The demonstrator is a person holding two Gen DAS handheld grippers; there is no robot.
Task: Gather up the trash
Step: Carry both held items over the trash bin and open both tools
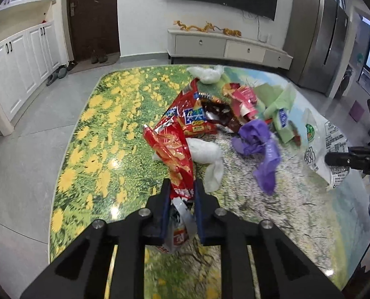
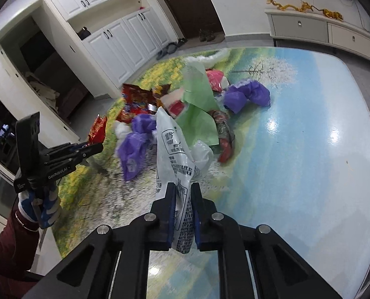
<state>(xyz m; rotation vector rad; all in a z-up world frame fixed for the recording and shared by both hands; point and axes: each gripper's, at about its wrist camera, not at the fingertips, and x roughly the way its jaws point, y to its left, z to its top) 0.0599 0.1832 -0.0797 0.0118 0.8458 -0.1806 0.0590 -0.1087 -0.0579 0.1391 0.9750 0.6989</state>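
Observation:
A pile of trash lies on a table with a printed flower and landscape top. My left gripper is shut on a red foil snack wrapper and holds it above the table. My right gripper is shut on a clear printed plastic bag, also seen at the right of the left wrist view. The left gripper shows in the right wrist view with the red wrapper. Purple plastic bags, white crumpled plastic and green paper lie in the pile.
More red snack wrappers and a white bag lie toward the far table edge. A blue glossy part of the table lies right of the pile. A TV cabinet, fridge and white cupboards stand around.

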